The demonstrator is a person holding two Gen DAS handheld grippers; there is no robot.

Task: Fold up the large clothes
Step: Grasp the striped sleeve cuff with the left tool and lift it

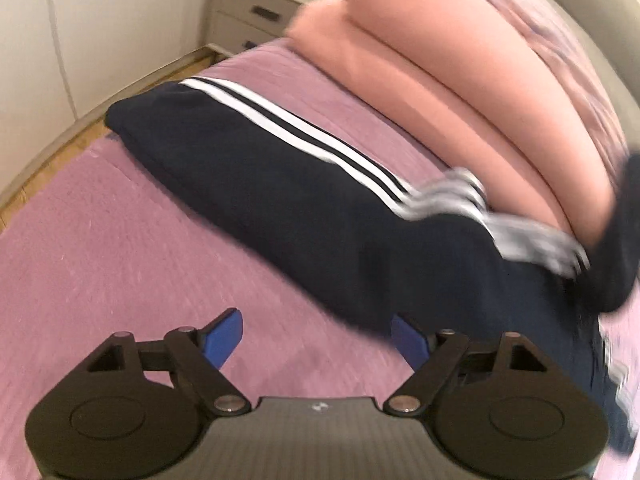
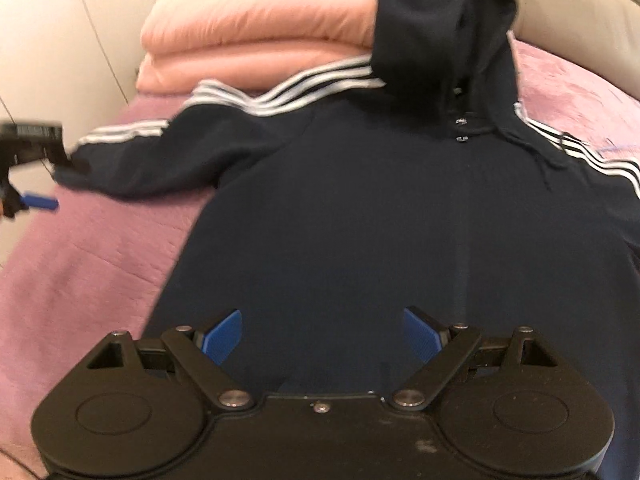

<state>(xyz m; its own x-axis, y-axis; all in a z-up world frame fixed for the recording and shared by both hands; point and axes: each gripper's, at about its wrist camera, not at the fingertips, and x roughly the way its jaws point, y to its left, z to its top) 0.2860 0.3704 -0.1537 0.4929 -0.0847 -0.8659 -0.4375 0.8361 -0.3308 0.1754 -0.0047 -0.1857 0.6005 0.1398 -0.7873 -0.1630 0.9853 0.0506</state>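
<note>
A navy hoodie (image 2: 340, 208) with white stripes on the sleeves lies spread flat on a purple bedspread (image 2: 88, 264), its hood (image 2: 440, 20) resting up against a folded pink duvet. Its left sleeve (image 1: 248, 160) stretches out across the bed in the left wrist view. My left gripper (image 1: 318, 338) is open and empty, low over the bedspread beside the sleeve; it also shows at the left edge of the right wrist view (image 2: 28, 184). My right gripper (image 2: 322, 336) is open and empty above the hoodie's lower body.
A folded pink duvet (image 1: 440, 80) is stacked at the head of the bed. A beige nightstand (image 1: 248, 12) with drawers stands beyond the bed's corner by the white wall. Wooden floor (image 1: 60, 148) shows along the bed's left edge.
</note>
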